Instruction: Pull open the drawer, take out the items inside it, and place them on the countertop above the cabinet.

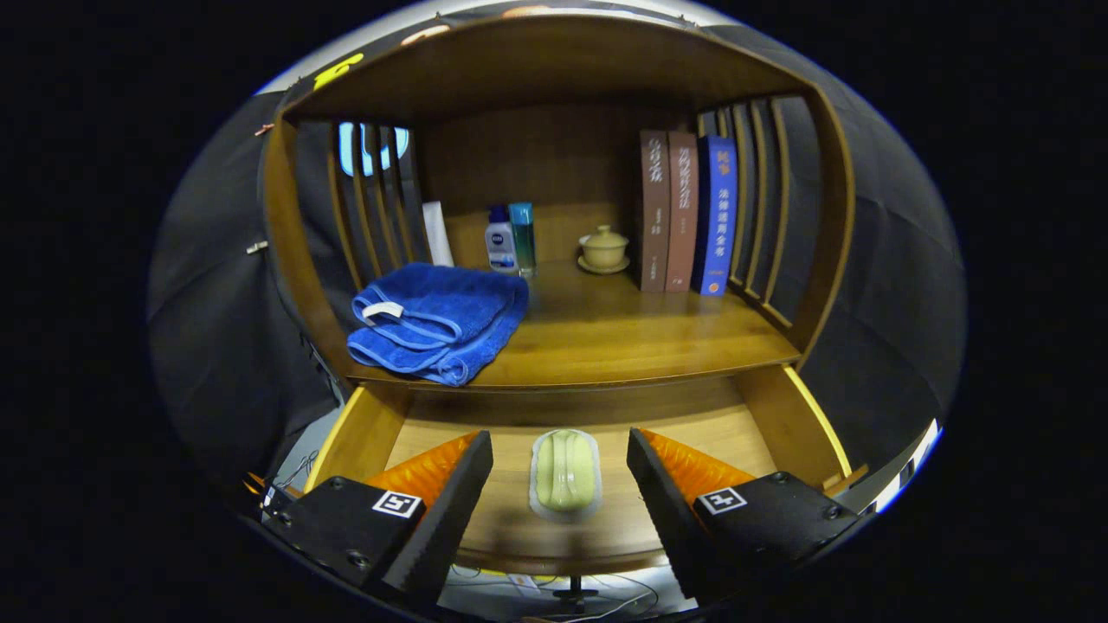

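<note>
Gripper view: drawer (783, 424) pulled open below the countertop (623, 333); inside it, on the wooden floor, one pale green soap (566, 469) in a clear wrapper, lying lengthwise toward the cabinet; nothing else visible in the drawer, though its front part sits partly behind the fingers. Gripper (559, 493) held wide, hovering over the drawer's front; soap between the two fingers (450, 502), apart from both, gripped by neither.

Above the drawer, an open shelf bay with slatted sides; on the countertop, a folded blue towel (437, 320) with a white tag, lying at the left front corner, one edge hanging just over the lip; behind it, against the left slats, a white tube (438, 234) standing upright; near the back wall, a white bottle (500, 242) with a blue cap, touching or just beside a taller teal bottle (522, 235); to their right, a small lidded cup (603, 248) on a saucer, apart from the bottles; further right, three books (688, 212) standing upright and pressed together, two brown, one blue, the blue one nearest the right slats.

Below the drawer's front, loose cables (597, 601) on a pale floor.
</note>
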Available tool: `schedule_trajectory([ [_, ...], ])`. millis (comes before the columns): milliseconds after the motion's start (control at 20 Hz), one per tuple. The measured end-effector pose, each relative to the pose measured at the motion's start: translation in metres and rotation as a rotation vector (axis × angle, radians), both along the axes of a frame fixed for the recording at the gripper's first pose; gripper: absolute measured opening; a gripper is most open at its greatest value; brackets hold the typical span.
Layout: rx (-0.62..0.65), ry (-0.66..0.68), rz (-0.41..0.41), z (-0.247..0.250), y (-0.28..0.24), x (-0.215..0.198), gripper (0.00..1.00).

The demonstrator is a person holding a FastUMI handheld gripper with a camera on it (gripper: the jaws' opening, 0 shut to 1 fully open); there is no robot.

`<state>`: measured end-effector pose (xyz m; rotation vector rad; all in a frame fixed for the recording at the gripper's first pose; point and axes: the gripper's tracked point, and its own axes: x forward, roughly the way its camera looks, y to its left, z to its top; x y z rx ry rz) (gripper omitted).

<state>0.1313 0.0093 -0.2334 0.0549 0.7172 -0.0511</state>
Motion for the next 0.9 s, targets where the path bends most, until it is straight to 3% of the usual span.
schedule_trajectory([
  [200,-0.005,0.156,-0.013,-0.042,-0.002,0.022,1.00],
  [550,-0.029,0.439,-0.013,-0.108,-0.010,0.024,1.00],
  [900,-0.031,0.518,0.006,-0.131,-0.008,0.030,0.50],
])
